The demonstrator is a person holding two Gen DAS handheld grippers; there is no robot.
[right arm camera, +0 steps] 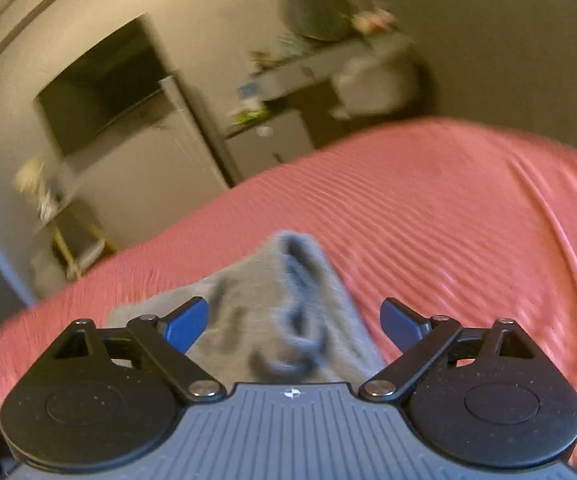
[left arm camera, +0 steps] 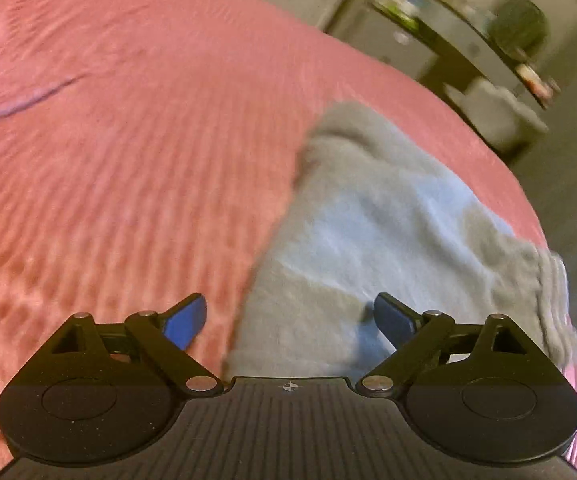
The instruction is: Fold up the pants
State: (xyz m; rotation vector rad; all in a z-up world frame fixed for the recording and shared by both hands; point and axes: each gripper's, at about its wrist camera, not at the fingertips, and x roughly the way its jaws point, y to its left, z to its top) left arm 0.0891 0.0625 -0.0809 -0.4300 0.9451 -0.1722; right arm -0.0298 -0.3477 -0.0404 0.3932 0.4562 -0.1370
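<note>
Grey pants [left arm camera: 372,236] lie folded on a pink ribbed bedspread [left arm camera: 136,168], at the right side of the left wrist view. My left gripper [left arm camera: 290,320] is open and empty, held above the near edge of the pants. In the right wrist view the pants [right arm camera: 284,300] show as a grey heap with a dark drawstring, just in front of my right gripper [right arm camera: 294,324]. That gripper is open and empty, above the pants. Both views are blurred by motion.
The bedspread [right arm camera: 468,216] covers the bed. Beyond the bed's edge stand a grey cabinet [right arm camera: 148,152], a cluttered shelf [right arm camera: 320,64] with a round dark object [left arm camera: 518,28], and a low table [left arm camera: 484,60].
</note>
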